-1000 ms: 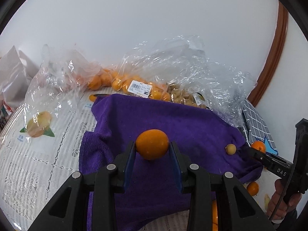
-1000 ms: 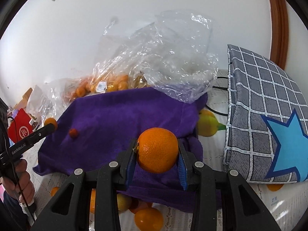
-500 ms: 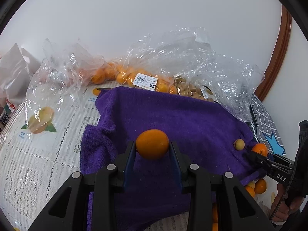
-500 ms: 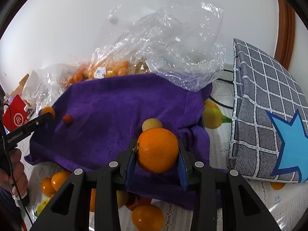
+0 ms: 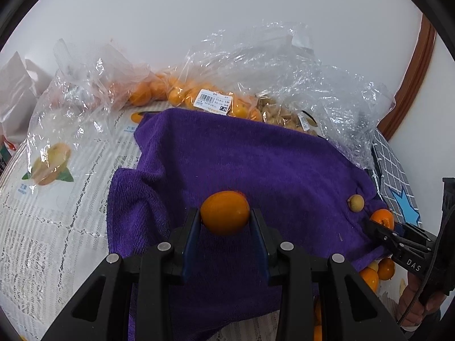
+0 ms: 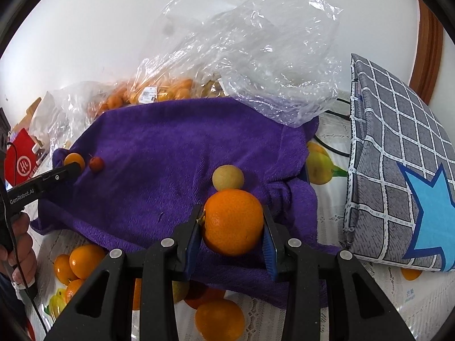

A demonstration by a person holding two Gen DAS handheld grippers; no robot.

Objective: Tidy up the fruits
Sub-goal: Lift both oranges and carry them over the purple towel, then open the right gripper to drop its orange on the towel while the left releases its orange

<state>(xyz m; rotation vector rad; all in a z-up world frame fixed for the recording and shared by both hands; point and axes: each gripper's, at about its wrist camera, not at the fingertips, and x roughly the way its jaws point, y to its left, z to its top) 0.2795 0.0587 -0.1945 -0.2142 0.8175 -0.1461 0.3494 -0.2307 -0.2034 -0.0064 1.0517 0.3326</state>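
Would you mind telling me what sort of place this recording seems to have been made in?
Probably a home, at a table set against a plain wall. A lace-patterned tablecloth printed with fruit covers it, shop bags of oranges with a price label lie at the back, and a checked cushion leans alongside.

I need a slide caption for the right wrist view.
Right gripper holds an orange above the purple towel.

Your left wrist view looks forward and down along its tongs (image 5: 226, 227), close over the purple towel (image 5: 256, 164), toward the plastic bags (image 5: 256, 79) at the wall. Your right wrist view looks steeply down along its own tongs (image 6: 231, 227) from the towel's other side. Both share the towel, the bags and the small yellowish fruit (image 6: 228, 177).
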